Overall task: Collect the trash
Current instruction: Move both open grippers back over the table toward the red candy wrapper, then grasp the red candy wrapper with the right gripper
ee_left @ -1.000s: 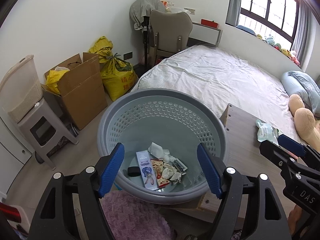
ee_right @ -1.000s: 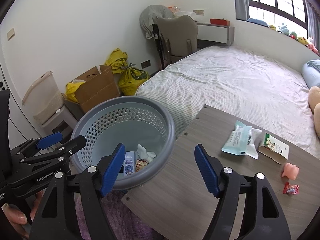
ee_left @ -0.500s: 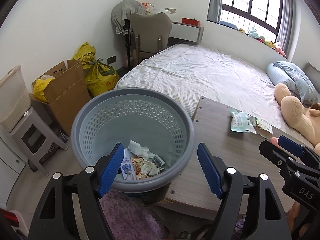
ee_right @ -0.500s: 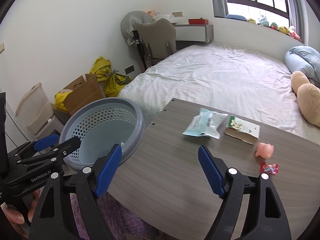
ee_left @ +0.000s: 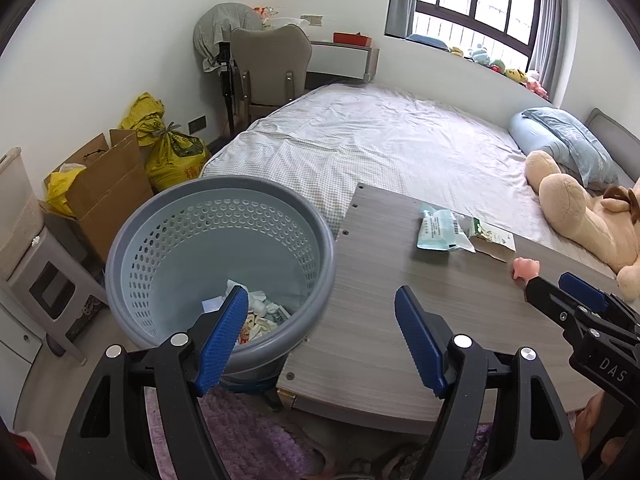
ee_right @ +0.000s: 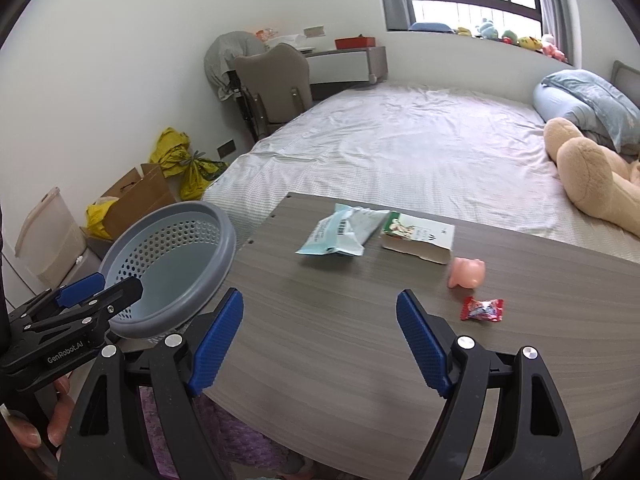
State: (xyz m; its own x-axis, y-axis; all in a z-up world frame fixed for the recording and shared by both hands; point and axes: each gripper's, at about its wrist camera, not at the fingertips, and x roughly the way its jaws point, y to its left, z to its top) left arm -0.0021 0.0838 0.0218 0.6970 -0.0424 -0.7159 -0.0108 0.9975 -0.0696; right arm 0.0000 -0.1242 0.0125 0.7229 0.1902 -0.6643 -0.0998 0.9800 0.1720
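Observation:
A grey perforated basket stands at the table's left end with several wrappers in its bottom; it also shows in the right wrist view. On the wooden table lie a pale blue wipes packet, a small white-green box, a pink pig toy and a red candy wrapper. My left gripper is open and empty, over the basket rim and table edge. My right gripper is open and empty above the table, short of the items.
A bed lies behind the table with a plush bear and a blue pillow. A cardboard box, yellow bags, a stool and a chair stand left. A purple rug lies below.
Both grippers have swung to the right, from over the basket toward the table. More of the table and its items has come into view. Both stay open.

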